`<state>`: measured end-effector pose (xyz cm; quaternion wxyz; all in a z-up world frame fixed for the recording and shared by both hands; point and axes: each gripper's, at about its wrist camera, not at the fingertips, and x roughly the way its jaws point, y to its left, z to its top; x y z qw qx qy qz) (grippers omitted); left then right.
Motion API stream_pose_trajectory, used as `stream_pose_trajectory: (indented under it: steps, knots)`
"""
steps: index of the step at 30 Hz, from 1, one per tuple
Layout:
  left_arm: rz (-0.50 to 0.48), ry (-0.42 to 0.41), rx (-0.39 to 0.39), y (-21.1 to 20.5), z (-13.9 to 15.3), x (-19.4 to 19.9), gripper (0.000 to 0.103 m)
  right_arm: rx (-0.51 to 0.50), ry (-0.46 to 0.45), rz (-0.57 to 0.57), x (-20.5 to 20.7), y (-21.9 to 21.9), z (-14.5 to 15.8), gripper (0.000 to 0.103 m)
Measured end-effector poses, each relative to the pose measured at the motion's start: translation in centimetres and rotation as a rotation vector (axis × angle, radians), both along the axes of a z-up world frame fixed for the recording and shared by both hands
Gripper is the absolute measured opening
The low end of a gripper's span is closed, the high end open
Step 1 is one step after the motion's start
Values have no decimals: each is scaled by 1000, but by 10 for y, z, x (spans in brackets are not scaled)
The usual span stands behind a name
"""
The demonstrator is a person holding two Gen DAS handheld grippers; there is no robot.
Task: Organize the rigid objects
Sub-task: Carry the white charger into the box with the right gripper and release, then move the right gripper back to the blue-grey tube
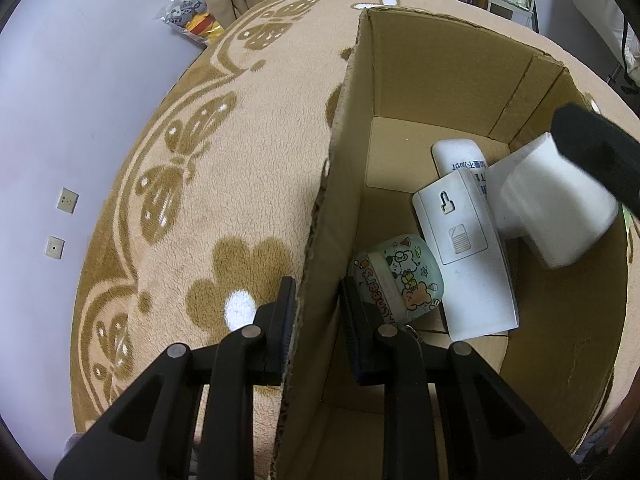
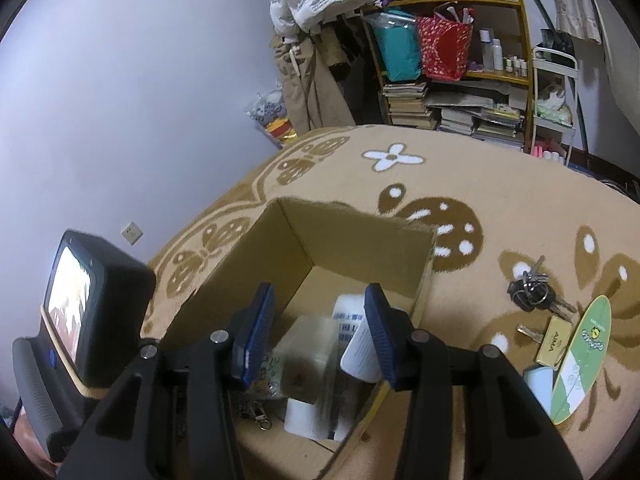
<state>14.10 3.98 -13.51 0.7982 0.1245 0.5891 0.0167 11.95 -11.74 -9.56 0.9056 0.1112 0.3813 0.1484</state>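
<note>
An open cardboard box (image 1: 440, 60) (image 2: 352, 248) stands on a tan butterfly blanket (image 1: 224, 168). My left gripper (image 1: 316, 284) is shut on the box's left wall, one pad on each side. Inside lie a white remote-like case (image 1: 460, 248), a white tube (image 1: 456, 156) and a sticker-covered earbud case (image 1: 396, 280). My right gripper (image 2: 319, 292) hangs open over the box. A blurred white flared block (image 1: 552, 208) (image 2: 308, 352) sits between and below its jaws, close by the right pad and apart from the left one.
On the blanket right of the box lie a bunch of keys (image 2: 532, 292), a gold tag (image 2: 554, 346) and a green-and-white oval card (image 2: 580, 360). A black housing with a lit screen (image 2: 80, 300) stands at the box's left. A crowded bookshelf (image 2: 452, 92) is behind.
</note>
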Motion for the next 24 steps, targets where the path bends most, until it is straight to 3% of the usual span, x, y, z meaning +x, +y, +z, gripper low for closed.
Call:
stream_pose_trajectory:
  steps: [9, 24]
  knots:
    - [8, 2, -4, 2, -1, 1, 23, -24, -37, -19, -3, -12, 10, 87]
    - [5, 0, 5, 1, -3, 0, 23, -87, -3, -145, -12, -58, 0, 90]
